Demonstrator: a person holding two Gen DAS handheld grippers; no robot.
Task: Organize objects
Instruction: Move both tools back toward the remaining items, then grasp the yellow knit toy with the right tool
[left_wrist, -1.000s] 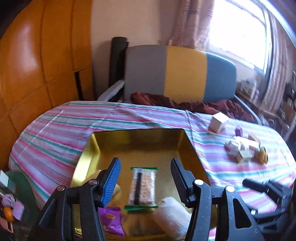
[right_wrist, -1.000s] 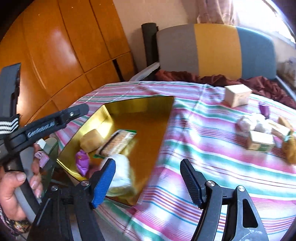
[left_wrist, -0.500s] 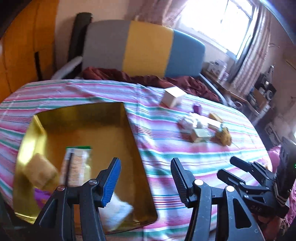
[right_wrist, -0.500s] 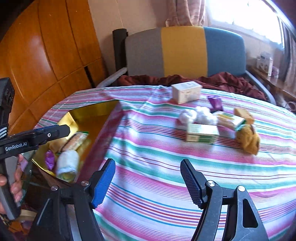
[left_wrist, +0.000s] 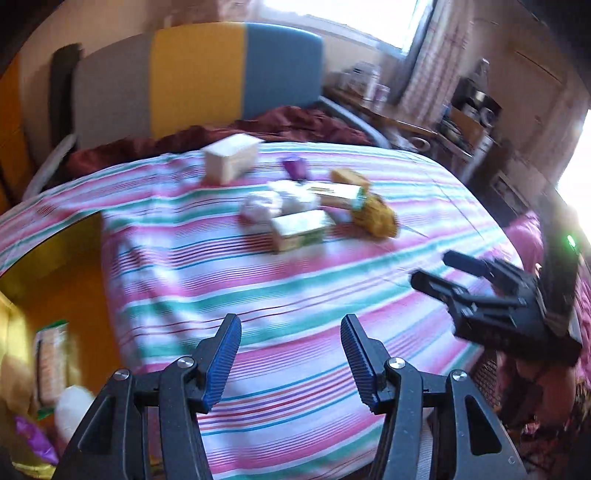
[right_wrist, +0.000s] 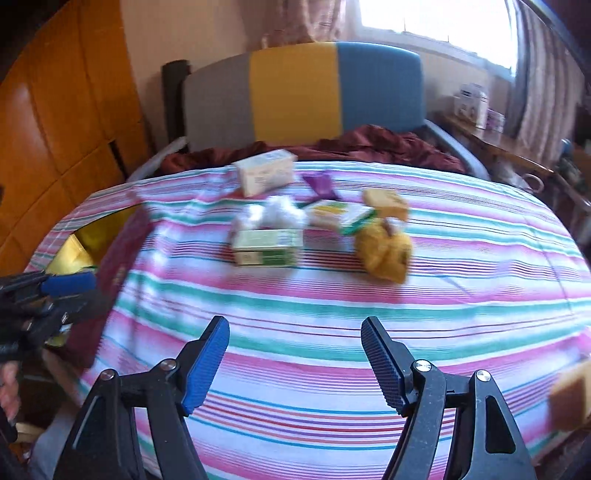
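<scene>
Loose items lie in a cluster on the striped tablecloth (right_wrist: 332, 306): a green and white box (right_wrist: 266, 247), a white wad (right_wrist: 275, 216), a yellow bundle (right_wrist: 384, 249), a cream box (right_wrist: 264, 171) and a purple wrapper (right_wrist: 320, 184). The same cluster shows in the left wrist view around the green and white box (left_wrist: 301, 229). The gold tray (left_wrist: 48, 291) at the left holds a snack bar (left_wrist: 50, 358), a white roll (left_wrist: 72, 410) and a purple packet (left_wrist: 33, 441). My left gripper (left_wrist: 291, 360) is open and empty over the cloth. My right gripper (right_wrist: 295, 363) is open and empty, short of the cluster.
A chair with a grey, yellow and blue back (right_wrist: 303, 96) stands behind the table with dark red cloth (right_wrist: 369, 144) on it. Wooden panels (right_wrist: 55, 129) are at the left. A tan block (right_wrist: 570, 395) shows blurred at the right edge. A cluttered side shelf (left_wrist: 461, 118) stands at the right.
Both grippers have swung right, away from the gold tray toward the cluster of loose items. The tray has slid to the left edge of both views. Both stay open.
</scene>
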